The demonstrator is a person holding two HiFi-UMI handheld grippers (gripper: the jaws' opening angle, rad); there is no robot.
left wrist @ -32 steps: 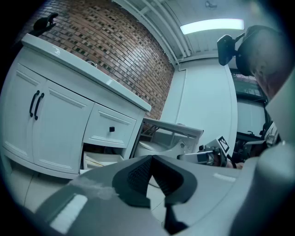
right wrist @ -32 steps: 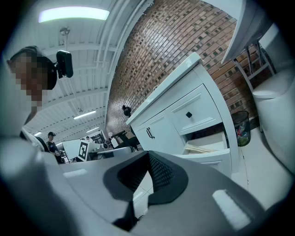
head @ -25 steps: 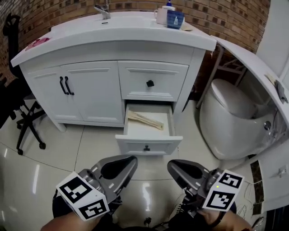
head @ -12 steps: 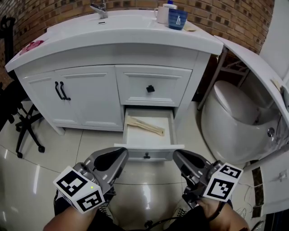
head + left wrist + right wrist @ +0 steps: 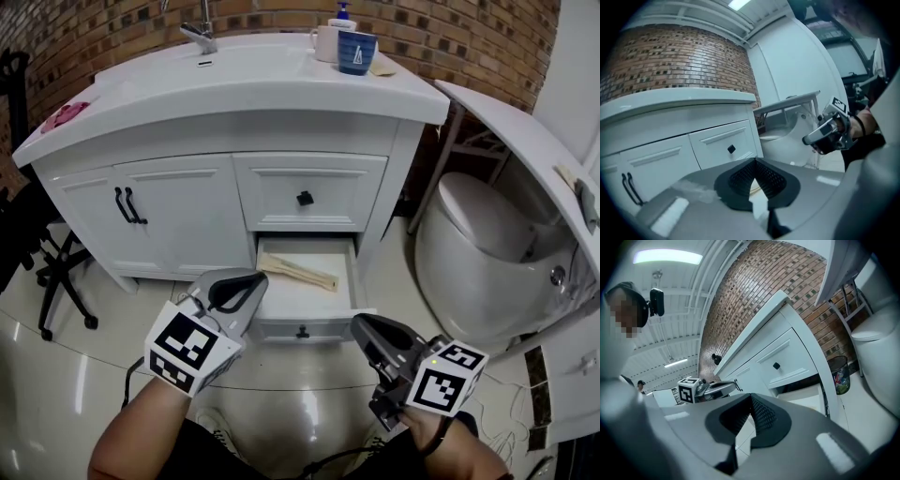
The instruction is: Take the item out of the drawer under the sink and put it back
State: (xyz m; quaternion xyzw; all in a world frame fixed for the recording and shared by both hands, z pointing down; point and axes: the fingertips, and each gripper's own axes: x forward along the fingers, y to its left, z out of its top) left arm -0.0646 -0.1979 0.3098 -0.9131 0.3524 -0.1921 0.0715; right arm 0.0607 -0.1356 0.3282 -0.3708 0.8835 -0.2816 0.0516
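The lower drawer (image 5: 305, 328) under the sink stands pulled out. In it lies a pale wooden utensil (image 5: 298, 273), set slantwise on the drawer floor. My left gripper (image 5: 253, 279) is shut and empty, with its tips over the drawer's front left corner, short of the utensil. My right gripper (image 5: 359, 322) is shut and empty too, low beside the drawer's front right corner. In the left gripper view the closed jaws (image 5: 755, 161) point at the vanity, and the right gripper (image 5: 811, 139) shows off to the right. The right gripper view shows its own closed jaws (image 5: 751, 397) and the left gripper (image 5: 729, 385) beyond them.
The upper drawer (image 5: 305, 198) with a black knob is closed, as are the cabinet doors (image 5: 127, 204) to its left. Cups (image 5: 357, 52) and a faucet (image 5: 199, 36) stand on the counter. A toilet (image 5: 478, 253) is at the right, an office chair (image 5: 37, 244) at the left.
Both grippers have moved forward toward the open drawer. The left one has risen to the drawer's front left corner. The utensil has not moved.
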